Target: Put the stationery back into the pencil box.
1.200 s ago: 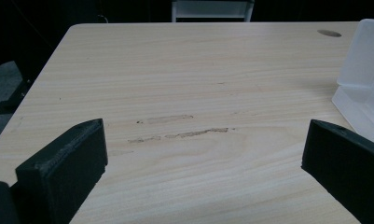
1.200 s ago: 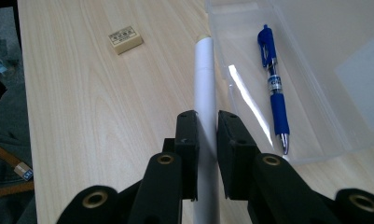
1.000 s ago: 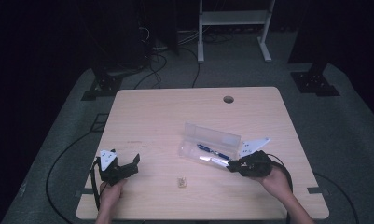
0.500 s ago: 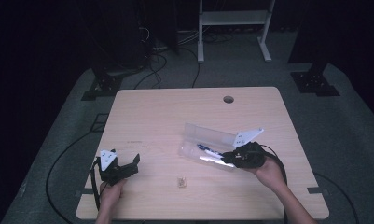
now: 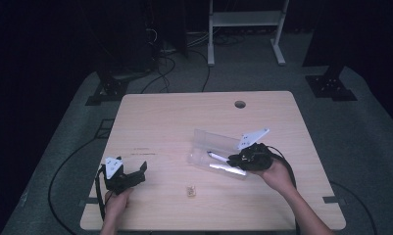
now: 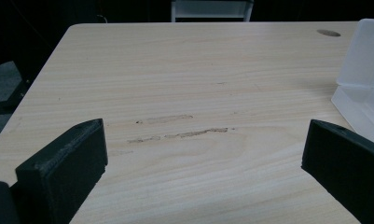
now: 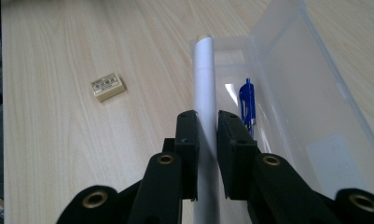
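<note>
At the lower left of the high view the left hand-held gripper point(image 5: 135, 172) rests on the desk point(image 5: 174, 122) with jaws spread wide on nothing, a small eraser point(image 5: 190, 192) lies at lower centre, and right of centre the right hand-held gripper point(image 5: 233, 160) pinches a white marker point(image 7: 205, 88) over the open clear case point(image 5: 218, 147) holding a blue pen point(image 7: 247, 105)

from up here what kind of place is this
Probably a recording studio or lab rather than a home: a lone wooden table on grey floor, black surroundings, cables and stand feet behind it.
</note>
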Tool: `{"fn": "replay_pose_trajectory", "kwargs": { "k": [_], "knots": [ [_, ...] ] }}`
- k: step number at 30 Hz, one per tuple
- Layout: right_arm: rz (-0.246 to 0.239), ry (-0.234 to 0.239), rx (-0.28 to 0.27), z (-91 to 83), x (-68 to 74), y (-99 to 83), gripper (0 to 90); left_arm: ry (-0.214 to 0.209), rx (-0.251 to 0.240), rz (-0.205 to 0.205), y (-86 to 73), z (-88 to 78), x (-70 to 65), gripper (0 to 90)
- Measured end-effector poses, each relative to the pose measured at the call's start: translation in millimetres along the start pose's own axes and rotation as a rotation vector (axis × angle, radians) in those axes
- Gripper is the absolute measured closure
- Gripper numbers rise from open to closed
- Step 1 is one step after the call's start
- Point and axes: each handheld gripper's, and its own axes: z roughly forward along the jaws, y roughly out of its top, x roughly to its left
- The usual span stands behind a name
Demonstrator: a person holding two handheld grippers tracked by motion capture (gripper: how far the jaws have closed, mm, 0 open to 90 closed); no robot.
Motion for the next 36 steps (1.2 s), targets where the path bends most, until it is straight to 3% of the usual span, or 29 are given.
{"fn": "replay_pose_trajectory", "kwargs": {
  "k": [36],
  "knots": [
    [0.007, 0.015, 0.056, 39.5, -15.0, 8.8, 78.4, -0.002, -0.002, 0.005, 0.0, 0.1, -0.4, 0.0]
  ]
}}
